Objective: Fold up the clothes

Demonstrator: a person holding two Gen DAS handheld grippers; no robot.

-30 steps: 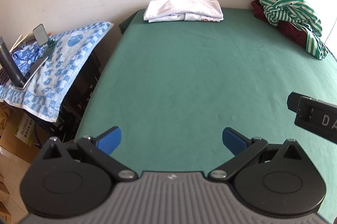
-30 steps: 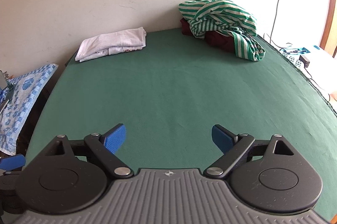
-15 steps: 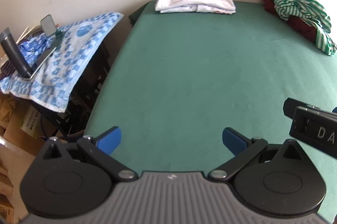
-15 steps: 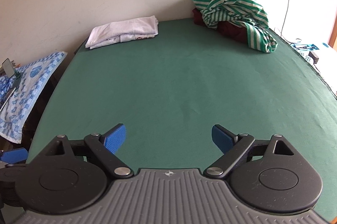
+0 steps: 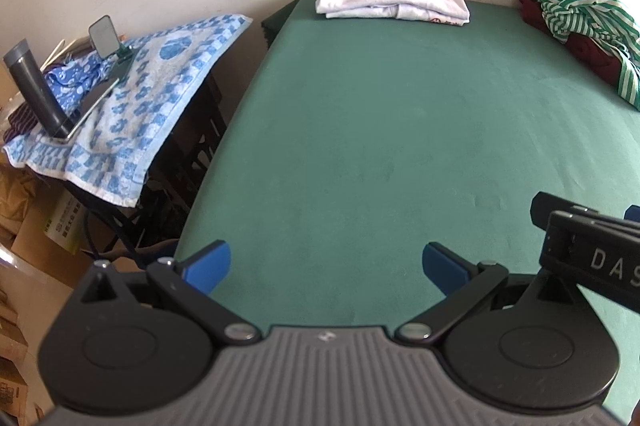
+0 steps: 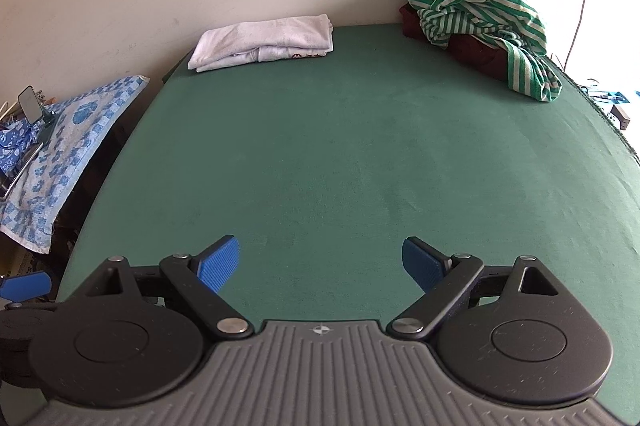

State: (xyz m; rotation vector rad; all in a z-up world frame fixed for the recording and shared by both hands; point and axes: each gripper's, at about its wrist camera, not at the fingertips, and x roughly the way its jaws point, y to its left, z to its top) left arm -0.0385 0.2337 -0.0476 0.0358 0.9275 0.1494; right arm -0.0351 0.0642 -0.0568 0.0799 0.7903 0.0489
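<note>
- Against the views of a second ago, both cameras have drawn back and tipped slightly: the folded white garment [image 5: 394, 2] and the heap of unfolded clothes have slid toward the top of each frame, and more bare green desk [image 6: 360, 162] shows in the middle.
- The left gripper [image 5: 326, 264] has its jaws spread wide with nothing between them; the same goes for the right gripper [image 6: 320, 264].
- The white garment lies folded at upper centre, against the wall.
- The striped green-and-white shirt [image 6: 484, 22] sits crumpled at upper right, draped over a dark red garment [image 6: 476, 54].
- My reading: one piece is finished and put aside, and both grippers are free, so the striped shirt is likely next to fetch.
- A blue patterned towel [image 5: 152, 94] hangs off a stand at left, apart from the desk.
</note>
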